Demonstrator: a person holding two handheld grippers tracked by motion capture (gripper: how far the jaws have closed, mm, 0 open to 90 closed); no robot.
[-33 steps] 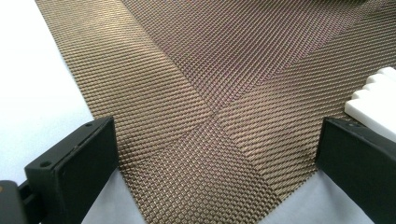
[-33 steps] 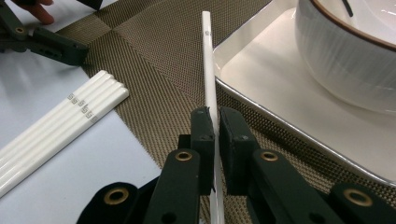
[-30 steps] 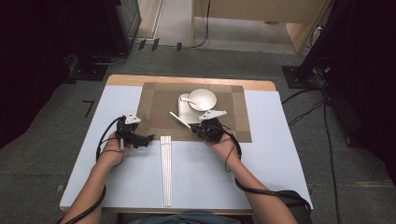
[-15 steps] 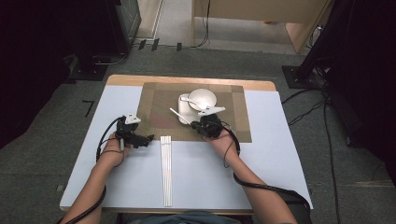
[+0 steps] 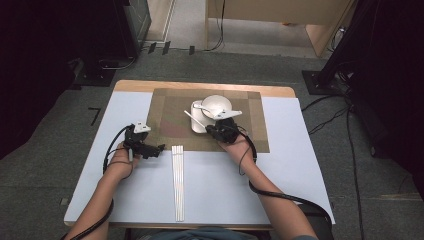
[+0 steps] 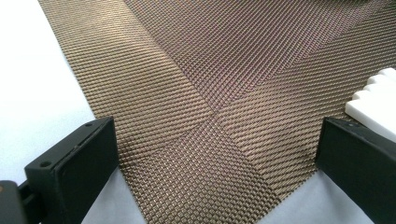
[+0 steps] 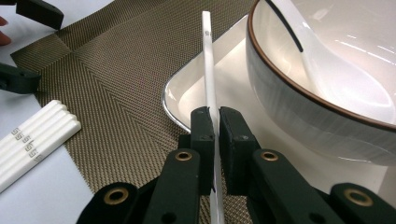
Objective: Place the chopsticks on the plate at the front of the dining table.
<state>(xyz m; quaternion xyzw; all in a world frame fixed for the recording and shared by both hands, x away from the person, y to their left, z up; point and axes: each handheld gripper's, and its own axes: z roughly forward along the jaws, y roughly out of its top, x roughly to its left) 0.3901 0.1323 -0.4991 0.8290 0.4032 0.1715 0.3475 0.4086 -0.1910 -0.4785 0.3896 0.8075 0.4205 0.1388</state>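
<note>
White chopstick (image 7: 209,70) sits pinched between the closed jaws of the right tool (image 7: 214,122), its free end slanting over the rim of the dish (image 7: 187,95) that carries the bowl (image 7: 299,116). A spoon (image 7: 327,70) lies inside the bowl. In the high view the same stick (image 5: 194,119) angles across the dish, above the woven mat (image 5: 170,122). The left tool (image 6: 212,154) hangs with jaws wide apart and nothing between them, over the near left corner of the mat, just beside the remaining chopsticks (image 5: 177,182) that lie together on the table (image 5: 300,165). The step in hand looks like table setting: one stick lifted, ready for placing. The next move likely calls for lowering it level and steady by the dish, then easing the jaws apart so it does not roll off or knock the bowl.
</note>
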